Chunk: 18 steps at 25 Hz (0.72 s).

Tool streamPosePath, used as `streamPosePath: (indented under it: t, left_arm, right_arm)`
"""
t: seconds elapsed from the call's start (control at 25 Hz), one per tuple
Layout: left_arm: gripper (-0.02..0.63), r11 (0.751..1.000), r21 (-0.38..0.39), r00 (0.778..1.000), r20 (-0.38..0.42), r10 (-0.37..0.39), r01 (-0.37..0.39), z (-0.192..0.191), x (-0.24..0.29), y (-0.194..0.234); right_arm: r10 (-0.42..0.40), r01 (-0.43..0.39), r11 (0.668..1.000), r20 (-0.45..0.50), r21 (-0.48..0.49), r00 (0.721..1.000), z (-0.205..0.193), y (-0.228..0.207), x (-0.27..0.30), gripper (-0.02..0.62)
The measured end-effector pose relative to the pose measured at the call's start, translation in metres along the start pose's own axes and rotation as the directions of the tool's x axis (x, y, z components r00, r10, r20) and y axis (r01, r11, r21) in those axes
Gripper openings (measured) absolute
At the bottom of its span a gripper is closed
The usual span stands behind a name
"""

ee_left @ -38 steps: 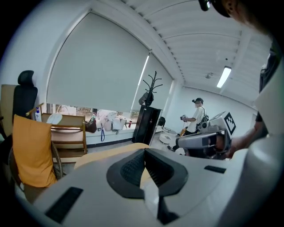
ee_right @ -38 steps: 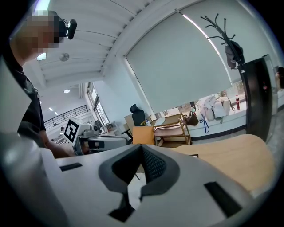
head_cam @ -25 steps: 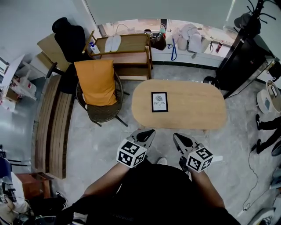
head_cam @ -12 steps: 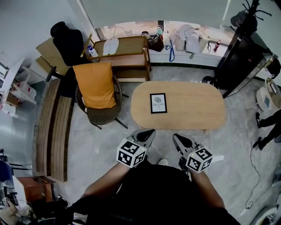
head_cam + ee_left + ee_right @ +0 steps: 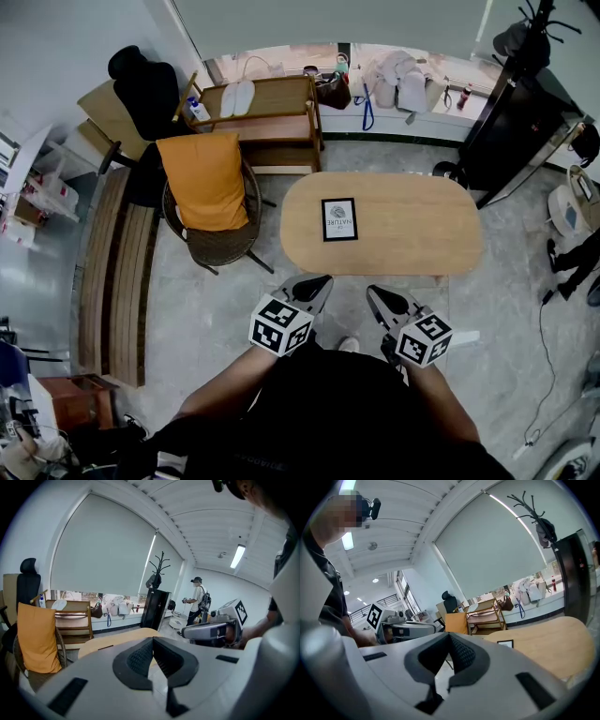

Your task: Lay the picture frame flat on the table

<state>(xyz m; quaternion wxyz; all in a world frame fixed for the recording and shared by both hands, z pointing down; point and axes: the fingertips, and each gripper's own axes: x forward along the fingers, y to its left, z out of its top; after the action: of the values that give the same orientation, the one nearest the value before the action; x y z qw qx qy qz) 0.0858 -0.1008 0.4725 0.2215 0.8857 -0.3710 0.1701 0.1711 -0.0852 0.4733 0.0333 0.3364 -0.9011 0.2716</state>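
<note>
A black picture frame (image 5: 339,218) with a white print lies face up on the left half of the oval wooden table (image 5: 412,234). In the right gripper view the picture frame (image 5: 505,643) shows as a small, low shape on the tabletop. Both grippers hang side by side short of the table's near edge, over the floor and close to my body. My left gripper (image 5: 322,280) is shut with nothing in it, its jaws meeting in the left gripper view (image 5: 153,641). My right gripper (image 5: 372,291) is also shut and holds nothing (image 5: 450,637).
A wicker chair with an orange cushion (image 5: 208,187) stands just left of the table. A wooden bench (image 5: 112,272) runs along the far left. A wooden rack (image 5: 267,112) stands behind the table, and a black cabinet (image 5: 525,122) at the back right. A person's legs (image 5: 574,267) show at the right edge.
The head view has shifted a little. The frame and both grippers stay where they were. The legs at the right edge have moved.
</note>
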Motion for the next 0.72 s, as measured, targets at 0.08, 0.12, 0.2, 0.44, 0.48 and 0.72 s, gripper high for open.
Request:
streamPosePath:
  t: [0.08, 0.12, 0.2, 0.44, 0.48, 0.72]
  left_arm:
    - [0.005, 1.0, 0.001, 1.0, -0.005, -0.002, 0.002, -0.0018, 0.0, -0.0002]
    - [0.005, 1.0, 0.002, 1.0, -0.006, -0.003, 0.004, -0.0018, 0.0002, -0.0002]
    - [0.005, 1.0, 0.004, 1.0, -0.007, -0.006, 0.006, -0.0012, 0.0009, -0.0005]
    - [0.005, 1.0, 0.011, 1.0, -0.008, -0.01, 0.01, 0.0019, 0.0008, -0.0008]
    - [0.005, 1.0, 0.011, 1.0, -0.008, -0.01, 0.01, 0.0021, 0.0007, -0.0009]
    - [0.005, 1.0, 0.012, 1.0, -0.01, -0.009, 0.01, 0.0016, 0.0016, 0.0016]
  right_arm:
    - [-0.001, 0.001, 1.0, -0.003, 0.001, 1.0, -0.0006, -0.0004, 0.0009, 0.0]
    - [-0.002, 0.002, 1.0, -0.004, 0.001, 1.0, -0.0003, -0.001, 0.0012, 0.0]
    - [-0.004, 0.004, 1.0, -0.006, 0.0, 1.0, 0.0005, -0.0023, 0.0015, 0.0]
    - [-0.005, 0.005, 1.0, -0.009, -0.003, 1.0, 0.0019, -0.002, 0.0011, 0.0]
    - [-0.004, 0.004, 1.0, -0.01, -0.004, 1.0, 0.0017, -0.0019, 0.001, 0.0]
    - [-0.001, 0.001, 1.0, -0.019, 0.0, 1.0, -0.0004, -0.0031, 0.0044, 0.0]
